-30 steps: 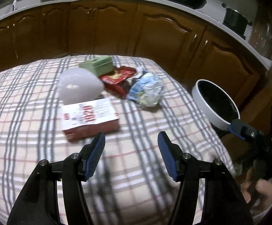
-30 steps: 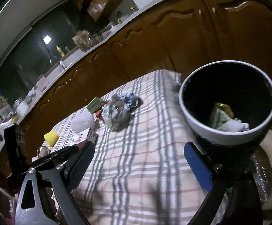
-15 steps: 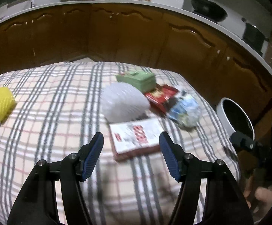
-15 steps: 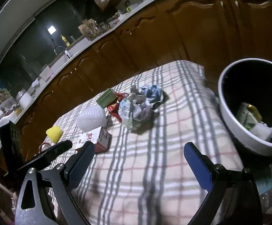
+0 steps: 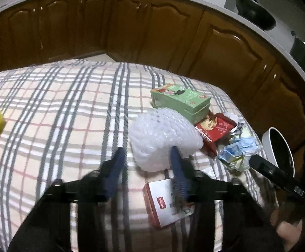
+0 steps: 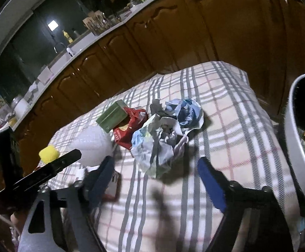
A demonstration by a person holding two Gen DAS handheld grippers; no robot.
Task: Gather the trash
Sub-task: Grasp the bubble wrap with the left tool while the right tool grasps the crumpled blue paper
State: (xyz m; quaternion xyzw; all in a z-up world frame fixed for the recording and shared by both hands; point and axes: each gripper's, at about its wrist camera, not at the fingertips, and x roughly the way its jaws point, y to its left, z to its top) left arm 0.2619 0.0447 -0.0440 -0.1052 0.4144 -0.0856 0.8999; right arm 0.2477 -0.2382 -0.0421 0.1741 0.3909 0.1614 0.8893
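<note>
The left tongs [image 5: 147, 163] hang parted over the plaid-covered tabletop [image 5: 57, 115], holding nothing; motion blur makes it hard to tell whether their tips touch the white foam netting [image 5: 163, 138] ahead. Only this view shows the red-and-white carton [image 5: 167, 203] whole, lying under the right-hand finger, and the green box [image 5: 179, 100] beside the red snack wrapper [image 5: 215, 128].

The right tongs [image 6: 154, 174] are spread wide and empty, facing the crumpled paper wads [image 6: 165, 138]. Only this view looks into the white bin [image 6: 299, 147] at the tabletop's edge, with trash already inside.
</note>
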